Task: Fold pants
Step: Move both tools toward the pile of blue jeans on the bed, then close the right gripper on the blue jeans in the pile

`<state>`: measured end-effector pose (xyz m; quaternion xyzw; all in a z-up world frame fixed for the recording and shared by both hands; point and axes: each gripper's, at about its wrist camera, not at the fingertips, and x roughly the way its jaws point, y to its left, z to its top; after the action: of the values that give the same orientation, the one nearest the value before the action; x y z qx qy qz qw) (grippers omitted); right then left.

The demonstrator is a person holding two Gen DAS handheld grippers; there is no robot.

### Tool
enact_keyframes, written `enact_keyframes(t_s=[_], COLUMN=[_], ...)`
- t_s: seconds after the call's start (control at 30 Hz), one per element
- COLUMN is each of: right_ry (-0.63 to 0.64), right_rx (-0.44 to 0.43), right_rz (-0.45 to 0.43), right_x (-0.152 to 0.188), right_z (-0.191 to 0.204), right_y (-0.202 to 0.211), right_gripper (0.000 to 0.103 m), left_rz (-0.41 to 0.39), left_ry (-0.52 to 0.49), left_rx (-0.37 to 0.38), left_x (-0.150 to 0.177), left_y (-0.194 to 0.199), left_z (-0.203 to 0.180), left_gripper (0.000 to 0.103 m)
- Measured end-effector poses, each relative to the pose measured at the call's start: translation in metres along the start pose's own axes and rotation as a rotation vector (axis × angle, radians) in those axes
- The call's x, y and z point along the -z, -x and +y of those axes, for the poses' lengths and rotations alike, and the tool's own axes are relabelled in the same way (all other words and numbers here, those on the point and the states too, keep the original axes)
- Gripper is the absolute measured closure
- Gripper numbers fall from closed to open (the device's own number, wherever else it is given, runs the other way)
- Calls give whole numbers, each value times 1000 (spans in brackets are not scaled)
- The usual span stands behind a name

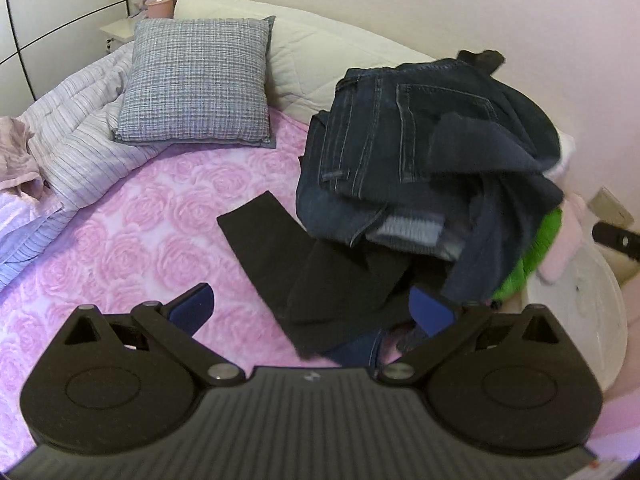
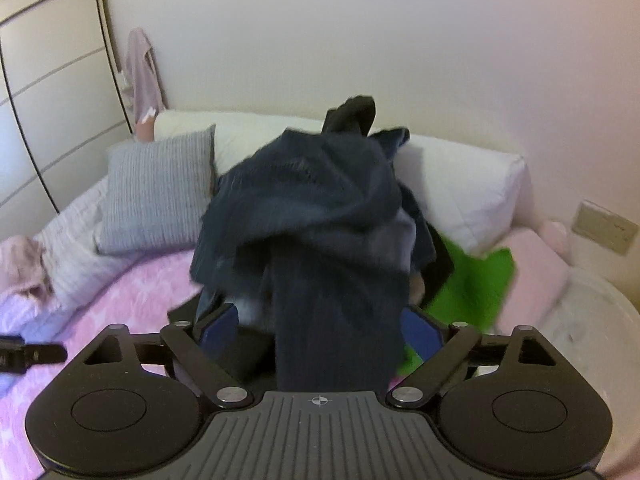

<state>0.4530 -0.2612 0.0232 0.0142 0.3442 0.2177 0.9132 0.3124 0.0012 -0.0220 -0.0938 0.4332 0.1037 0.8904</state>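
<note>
Hanging above the bed [image 1: 132,240], the left tongs [image 1: 312,308] stand wide open with nothing between their blue pads [image 1: 192,308]; a flat black garment [image 1: 280,248] lies on the pink rose-patterned cover just below and ahead of them. Beyond that black piece sits a heap of clothes [image 1: 420,168], and the pants [image 1: 376,136], dark blue jeans with a back pocket and stitched seams showing, lie crumpled on top of it, near the white headboard cushion [image 1: 320,52]. A bright green cloth [image 1: 532,248] shows under the right edge of the heap, beside a pale pink item and a white round basket [image 1: 580,312] at the bedside. A grey checked pillow [image 1: 196,80] rests further left against the cushion, next to a bunched striped duvet [image 1: 80,128].

From the right wrist view, the right tongs [image 2: 320,332] are spread apart too, and a dark blue cloth [image 2: 332,320] drapes down between the fingers toward the camera. The pads [image 2: 420,332] do not press on it as far as can be seen, though blur makes contact hard to judge. The bundle [image 2: 308,200] rises above, blocking much of the bed, with the green cloth [image 2: 476,280] to its right and the grey pillow [image 2: 156,196] to its left.
</note>
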Motion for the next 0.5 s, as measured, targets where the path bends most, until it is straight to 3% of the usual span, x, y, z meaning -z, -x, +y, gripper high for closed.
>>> enact_keyframes(t_s=[0.27,0.47,0.5], right_ry=[-157,-360,-366], right_rx=[-53,-173,-194], right_rz=[8,64,69], right_x=[-51,-63,-63], right_z=[-49,-71,-71], right_y=[-80,-131,-136], right_gripper=[18,19,25], left_rz=[-4,7,11], left_ry=[45,89,102], left_rx=[-55,-64,-50], left_x=[-46,-58,-58], left_y=[-44,-62,-65], left_z=[-10,-7,-7], left_gripper=[1,1,1])
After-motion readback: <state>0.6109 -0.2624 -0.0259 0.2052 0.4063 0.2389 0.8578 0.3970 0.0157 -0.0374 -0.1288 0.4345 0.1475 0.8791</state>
